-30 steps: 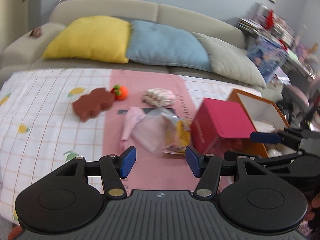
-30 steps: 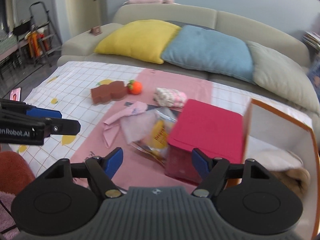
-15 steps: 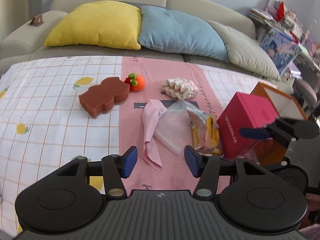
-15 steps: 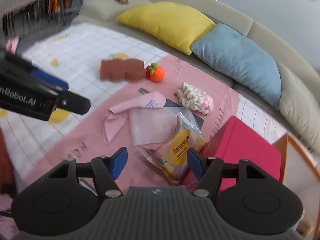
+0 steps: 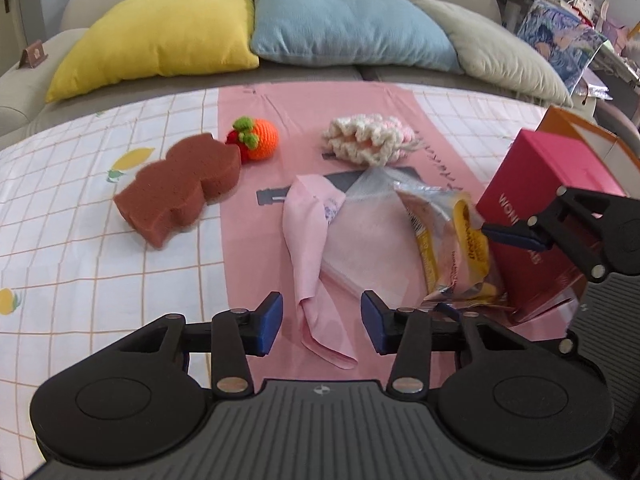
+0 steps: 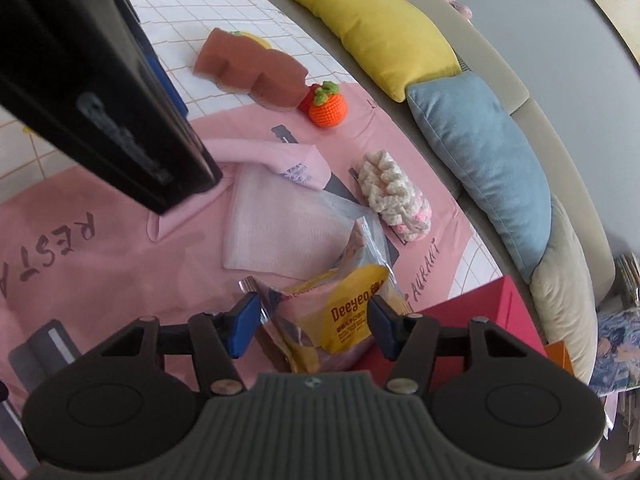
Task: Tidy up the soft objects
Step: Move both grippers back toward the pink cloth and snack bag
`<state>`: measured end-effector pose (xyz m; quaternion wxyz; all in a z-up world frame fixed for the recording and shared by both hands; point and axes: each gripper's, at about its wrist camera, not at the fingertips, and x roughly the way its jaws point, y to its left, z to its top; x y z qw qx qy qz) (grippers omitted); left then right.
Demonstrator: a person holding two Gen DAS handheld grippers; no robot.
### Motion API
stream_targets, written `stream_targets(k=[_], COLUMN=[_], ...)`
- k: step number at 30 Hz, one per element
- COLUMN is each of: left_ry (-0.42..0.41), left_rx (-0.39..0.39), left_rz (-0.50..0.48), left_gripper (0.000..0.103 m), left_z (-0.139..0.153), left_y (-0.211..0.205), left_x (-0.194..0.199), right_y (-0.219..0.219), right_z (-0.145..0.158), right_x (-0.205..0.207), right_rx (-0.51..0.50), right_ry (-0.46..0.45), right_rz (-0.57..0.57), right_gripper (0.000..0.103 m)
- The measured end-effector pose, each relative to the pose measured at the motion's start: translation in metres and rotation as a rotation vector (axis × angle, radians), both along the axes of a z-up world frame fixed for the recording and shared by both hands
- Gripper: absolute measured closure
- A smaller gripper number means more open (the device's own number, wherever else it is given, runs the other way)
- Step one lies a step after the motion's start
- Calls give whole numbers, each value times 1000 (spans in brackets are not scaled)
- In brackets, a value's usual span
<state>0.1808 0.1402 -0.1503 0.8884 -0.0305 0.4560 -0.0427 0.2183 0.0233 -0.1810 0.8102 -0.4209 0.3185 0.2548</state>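
Note:
On the pink table runner lie a folded pink cloth [image 5: 308,236], a clear bag with white cloth [image 5: 362,240], a yellow snack packet [image 5: 456,240], a cream crochet piece [image 5: 368,140], an orange crochet fruit [image 5: 260,138] and a brown sponge [image 5: 180,188]. My left gripper [image 5: 320,322] is open, its fingers on either side of the pink cloth's near end. My right gripper [image 6: 314,324] is open and straddles the snack packet [image 6: 344,316]. The right gripper also shows at the right of the left wrist view [image 5: 516,236].
A pink-red box [image 5: 548,208] stands at the right beside an orange-edged open box [image 5: 576,128]. A sofa with yellow [image 5: 160,40], blue [image 5: 344,24] and grey [image 5: 500,56] cushions runs along the back. The left gripper's body [image 6: 92,80] fills the right view's upper left.
Both grippers have moved forward and down toward the items. The left one now reaches the pink cloth and the right one reaches the snack packet. Both stay open.

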Motion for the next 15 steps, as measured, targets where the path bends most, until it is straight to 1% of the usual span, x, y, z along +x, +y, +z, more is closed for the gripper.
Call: stream_targets(k=[3,7,9,12,13,14,15], left_ry=[8,11,10,5,3,-1,-7], left_rx=[4,3,-1,0,2,3,4], left_rz=[-1,2,6,8,8,7,5], left_gripper=[50,50,50,50,50,50,50], left_z=[-5,-6,-5,-4,-3,-2,0], left_y=[0,2,4,6,6,7,7], left_x=[3,3,3,3,3,3,3], right_y=[2,3,1,2,2,2,2], right_z=[-4,-9,-12,-12,-13,-13,-13], right_x=[2,6,8,11,13,16,18], right_rx=[-6,8,19,29,33,39,45], right_ry=[2,61,58,54,56,61,68], right_rz=[7,-9,-28,-40,-47,-57,-66], right_gripper=[45,42,41,43,47,47,54])
